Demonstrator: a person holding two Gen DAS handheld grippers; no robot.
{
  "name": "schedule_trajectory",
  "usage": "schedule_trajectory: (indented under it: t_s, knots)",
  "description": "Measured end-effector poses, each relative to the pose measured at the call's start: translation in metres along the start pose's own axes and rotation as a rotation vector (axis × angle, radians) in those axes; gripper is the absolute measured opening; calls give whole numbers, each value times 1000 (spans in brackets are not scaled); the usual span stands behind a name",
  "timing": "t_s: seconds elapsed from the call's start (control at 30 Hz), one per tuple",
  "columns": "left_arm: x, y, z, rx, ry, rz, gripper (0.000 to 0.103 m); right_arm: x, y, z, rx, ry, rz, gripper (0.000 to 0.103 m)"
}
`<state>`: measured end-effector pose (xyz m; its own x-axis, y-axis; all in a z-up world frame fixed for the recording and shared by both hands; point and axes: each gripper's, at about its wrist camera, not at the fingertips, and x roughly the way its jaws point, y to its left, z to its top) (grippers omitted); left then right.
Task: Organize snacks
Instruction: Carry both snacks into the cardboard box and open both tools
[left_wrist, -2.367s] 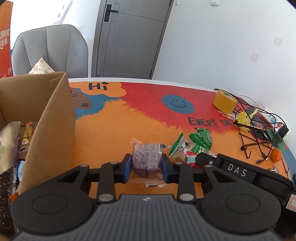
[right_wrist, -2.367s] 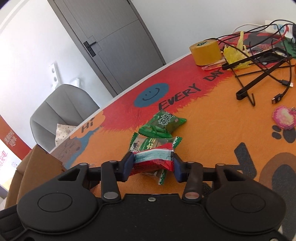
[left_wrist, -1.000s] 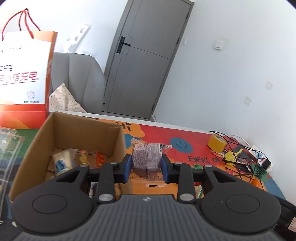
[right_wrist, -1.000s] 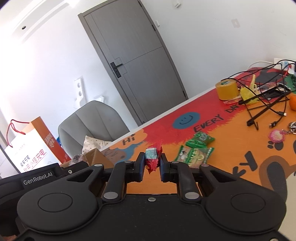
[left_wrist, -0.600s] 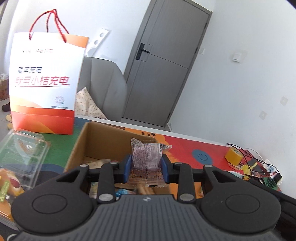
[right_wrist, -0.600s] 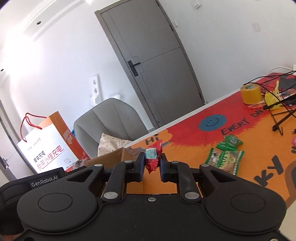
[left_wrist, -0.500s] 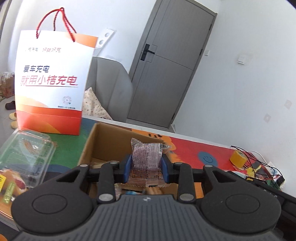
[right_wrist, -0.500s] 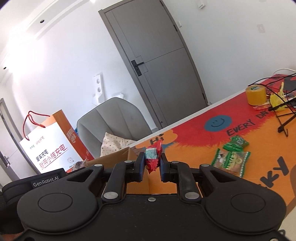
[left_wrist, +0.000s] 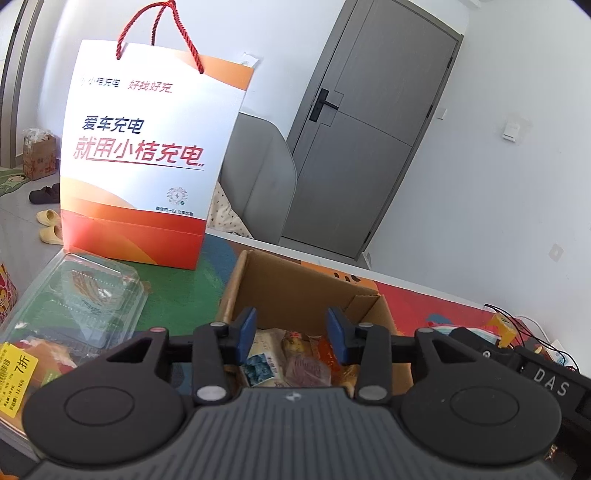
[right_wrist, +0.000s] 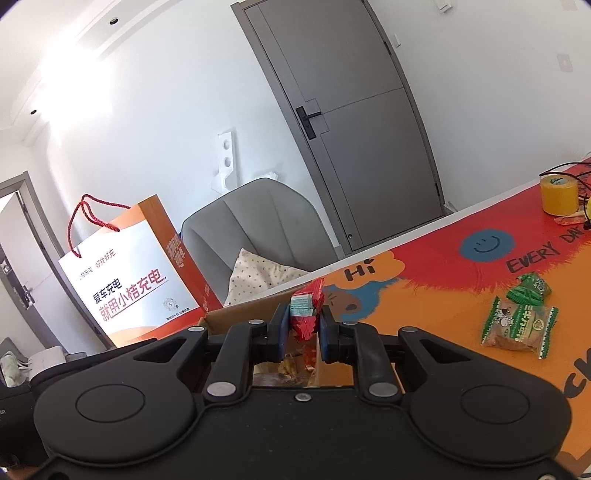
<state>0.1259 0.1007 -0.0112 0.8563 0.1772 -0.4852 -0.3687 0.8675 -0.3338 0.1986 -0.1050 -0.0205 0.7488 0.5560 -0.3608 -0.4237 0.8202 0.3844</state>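
Red snack packet (right_wrist: 306, 310) is pinched on edge in the right gripper (right_wrist: 302, 326), held above the cardboard box (left_wrist: 295, 286), presumably for dropping in. Left gripper (left_wrist: 291, 334) is positioned over the box, jaws opening, nothing between them; snacks lie below.

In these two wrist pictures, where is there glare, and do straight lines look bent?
Right wrist view: strong white glare washes out the upper-left white wall, while the grey door leans and bows. Left wrist view: light is even with no glare, the print on the white and orange paper bag is sharp, and the same door's frame curves; dark corners mark the fisheye edge.
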Motion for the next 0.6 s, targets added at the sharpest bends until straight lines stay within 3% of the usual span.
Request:
schedule_trajectory:
  t_s: [0.3,0.37,0.43,0.47,0.53,0.6]
  knots:
    - [-7,21,5,-38,-18,29,50,23,19,1,-6,28,47,18]
    - [-8,24,6,-43,-20,39,51,28,23,3,-9,32,55,22]
    - [-8,26,6,-44,-20,42,52,31,25,3,-10,52,45,40]
    - [-8,27,6,-43,-18,42,54,30,24,2,-6,47,38,42]
    - [-7,25,5,-38,-15,43,61,26,21,1,-8,44,24,42]
    - [-7,23,4,-36,-20,44,76,23,15,0,4,47,14,42]
